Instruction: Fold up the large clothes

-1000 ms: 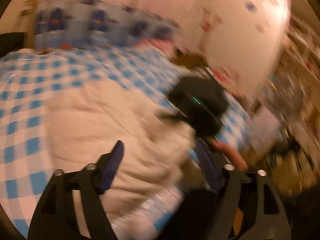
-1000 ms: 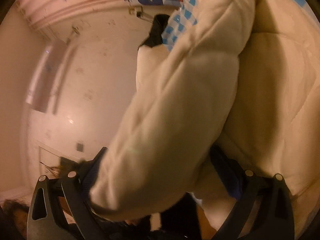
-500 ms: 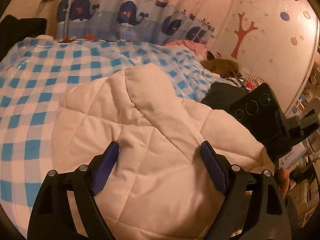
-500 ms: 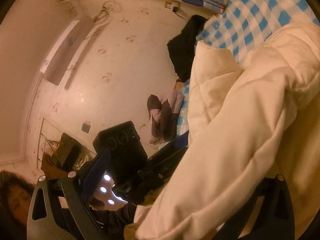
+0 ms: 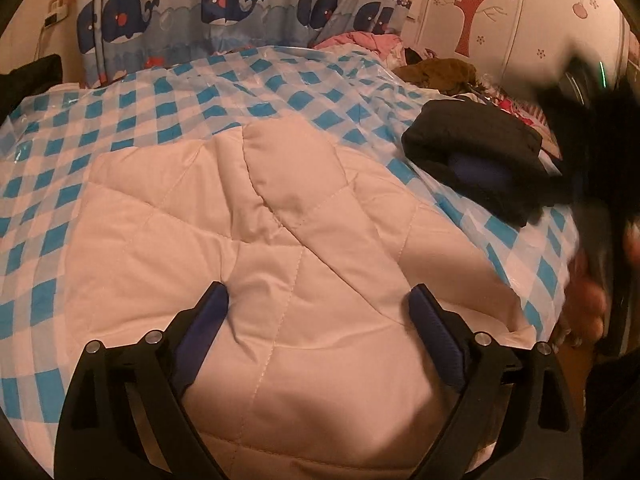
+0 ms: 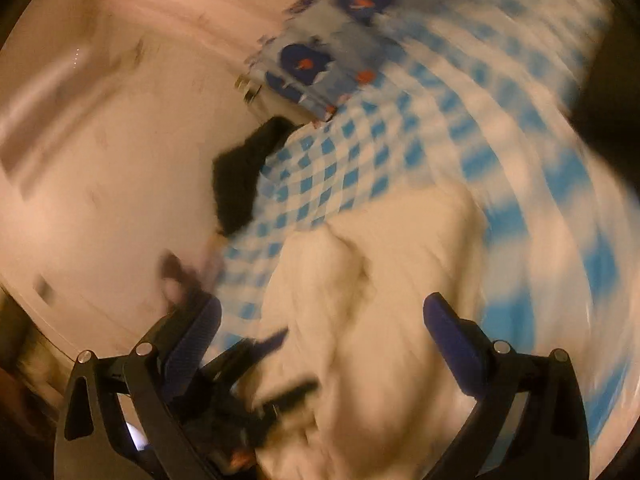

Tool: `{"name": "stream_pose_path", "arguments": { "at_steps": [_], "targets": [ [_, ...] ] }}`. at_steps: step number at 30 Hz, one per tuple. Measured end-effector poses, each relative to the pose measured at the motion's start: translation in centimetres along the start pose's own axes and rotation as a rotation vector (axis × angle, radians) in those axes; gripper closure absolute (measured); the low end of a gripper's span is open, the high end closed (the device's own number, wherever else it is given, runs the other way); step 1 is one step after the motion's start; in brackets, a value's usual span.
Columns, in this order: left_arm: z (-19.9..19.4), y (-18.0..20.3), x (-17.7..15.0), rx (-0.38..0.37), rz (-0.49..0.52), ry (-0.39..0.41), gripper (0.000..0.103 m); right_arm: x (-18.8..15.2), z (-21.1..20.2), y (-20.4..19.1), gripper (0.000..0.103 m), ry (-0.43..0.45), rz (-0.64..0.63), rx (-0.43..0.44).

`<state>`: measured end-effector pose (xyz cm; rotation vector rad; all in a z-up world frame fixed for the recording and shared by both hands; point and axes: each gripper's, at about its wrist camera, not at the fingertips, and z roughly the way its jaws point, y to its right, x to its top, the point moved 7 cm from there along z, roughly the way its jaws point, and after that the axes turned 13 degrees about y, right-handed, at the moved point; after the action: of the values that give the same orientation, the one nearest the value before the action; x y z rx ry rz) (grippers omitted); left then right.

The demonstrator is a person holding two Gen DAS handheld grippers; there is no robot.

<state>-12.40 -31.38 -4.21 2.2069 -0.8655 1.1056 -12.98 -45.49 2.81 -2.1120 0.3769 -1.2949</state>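
Now we square the quilted coat before the next fold

Plainly, our cream quilted coat [image 5: 280, 248] lies spread on the blue-checked bed cover [image 5: 120, 120], its folded sleeve running across the middle; a folded dark garment [image 5: 476, 152] sits apart to the right, and the whale-print curtain [image 5: 224, 4] hangs behind the bed.

Our left gripper [image 5: 318, 304] hangs low over the near part of the coat; its jaws have just been opening and now stand spread wide, the padded cloth bulging up between them — the left pad seems to dent the fabric, yet neither pad pinches it, so we hold nothing. Our right gripper [image 6: 322, 316] is also spread, with nothing between its fingers; its view is badly smeared, so we cannot tell how close it is to the coat, only that the cream cloth lies below and ahead of it.

To do this step well, we judge that we should pick a real edge rather than the puffy middle; thick quilting slips from a shallow bite, so we ought to go deep on the hem or side seam — both claws at matching points; then lift and carry evenly, or the sleeve may slide out.
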Motion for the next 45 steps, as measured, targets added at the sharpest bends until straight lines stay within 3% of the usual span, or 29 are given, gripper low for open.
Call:
{"name": "stream_pose_path", "arguments": {
  "at_steps": [3, 8, 13, 20, 22, 24, 25, 27, 28, 30, 31, 34, 36, 39, 41, 43, 45],
  "targets": [
    [-0.2, -0.5, 0.3, 0.004, 0.003, 0.005, 0.016, -0.7, 6.4, -2.0, 0.005, -0.080, -0.049, -0.012],
    [-0.5, -0.4, 0.0, 0.005, 0.024, 0.013, 0.016, -5.8, 12.9, 4.3, 0.005, -0.177, 0.063, -0.085],
    [-0.5, 0.5, -0.6, 0.010, 0.068, 0.013, 0.016, -6.4, 12.4, 5.9, 0.007, -0.125, 0.087, -0.036],
    [-2.7, 0.6, 0.0, -0.036, 0.050, -0.020, 0.016, -6.3, 11.5, 7.1, 0.009, -0.059, 0.140, 0.042],
    [-4.7, 0.3, 0.7, -0.019, 0.040, 0.015, 0.016, -6.2, 11.3, 7.1, 0.009, -0.052, 0.141, 0.046],
    [-6.6, -1.3, 2.0, 0.056, 0.046, 0.101, 0.016, -6.1, 11.3, 7.0, 0.009, -0.052, 0.138, 0.043],
    [-6.9, -2.7, 2.4, 0.087, 0.021, 0.131, 0.016, -6.1, 11.4, 6.9, 0.009, -0.058, 0.136, 0.038],
    [-5.0, -4.6, 1.2, 0.065, -0.058, 0.057, 0.016, -6.0, 11.6, 6.8, 0.009, -0.087, 0.131, 0.022],
    [-3.4, -5.1, -0.2, 0.072, -0.050, 0.011, 0.016, -5.9, 11.7, 6.6, 0.009, -0.111, 0.128, 0.008],
    [-2.7, -5.1, -1.3, 0.129, 0.031, 0.023, 0.016, -5.4, 10.6, 5.6, 0.009, -0.151, 0.079, -0.092],
    [-3.0, -5.1, -1.4, 0.130, 0.025, 0.028, 0.016, -4.9, 9.2, 4.7, 0.007, -0.123, 0.057, -0.142],
    [-3.1, -5.6, -1.4, 0.117, 0.006, 0.028, 0.015, -5.0, 5.2, 1.8, 0.007, -0.023, -0.028, -0.149],
    [-2.8, -5.8, -1.4, 0.110, 0.002, 0.021, 0.015, -7.6, 5.5, 3.1, 0.007, -0.066, -0.125, -0.263],
    [-2.1, -4.9, -1.7, 0.102, 0.025, 0.000, 0.015, -9.5, 5.9, 5.5, 0.007, -0.041, -0.087, -0.209],
    [-2.2, -4.5, -1.4, 0.110, 0.033, -0.026, 0.015, -9.3, 5.8, 5.1, 0.007, -0.056, -0.106, -0.227],
    [-3.3, -4.9, -0.2, 0.042, -0.062, -0.044, 0.015, -9.1, 5.4, 5.1, 0.007, -0.051, -0.101, -0.227],
    [-4.6, -5.7, 1.1, 0.029, -0.124, 0.010, 0.015, -9.0, 5.3, 5.2, 0.007, -0.081, -0.063, -0.202]
  ]
}}
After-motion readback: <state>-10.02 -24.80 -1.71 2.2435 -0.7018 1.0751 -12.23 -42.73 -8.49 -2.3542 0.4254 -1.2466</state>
